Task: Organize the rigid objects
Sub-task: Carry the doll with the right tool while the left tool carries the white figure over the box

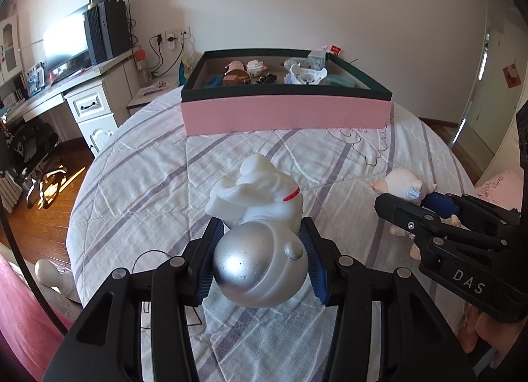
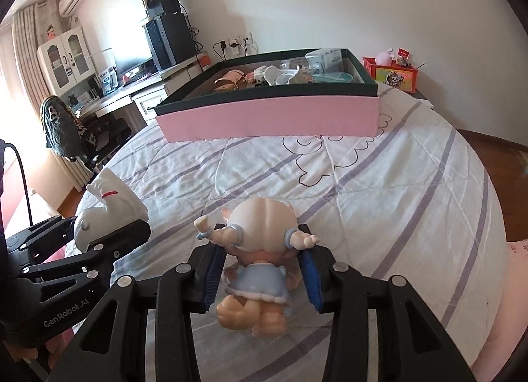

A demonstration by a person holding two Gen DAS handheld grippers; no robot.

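Astronaut figure (image 1: 260, 233): white hard-plastic body with a silver helmet and a red stripe; lying tilted between the pads of the left gripper (image 1: 260, 261), over the near end of the bed (image 1: 132, 167).
Handling, astronaut: likely light, hollow and stiff; the glossy rounded helmet looks slippery, so a hold at the neck or shoulders, where the shape narrows, seems safer than one on the dome.
Left gripper state: clamped on the astronaut figure, blue pads against both sides of the helmet and upper body.
Doll figure (image 2: 260, 250): pale vinyl doll in a light blue dress, back to the camera, arms spread; between the right gripper (image 2: 262, 274) pads, near the right edge of the bed.
Handling, doll: judged light and rigid; the thin arms and hands are the fragile parts, the torso the sound place to grip.
Right gripper state: grasping the doll figure at the torso; whether it is lifted clear of the quilt cannot be told.
Box (image 1: 283, 114): pink wall, dark green rim, at the far end of the bed; already holds assorted small items; judged the destination.
Quilt: white with lilac stripes, soft under anything set down.
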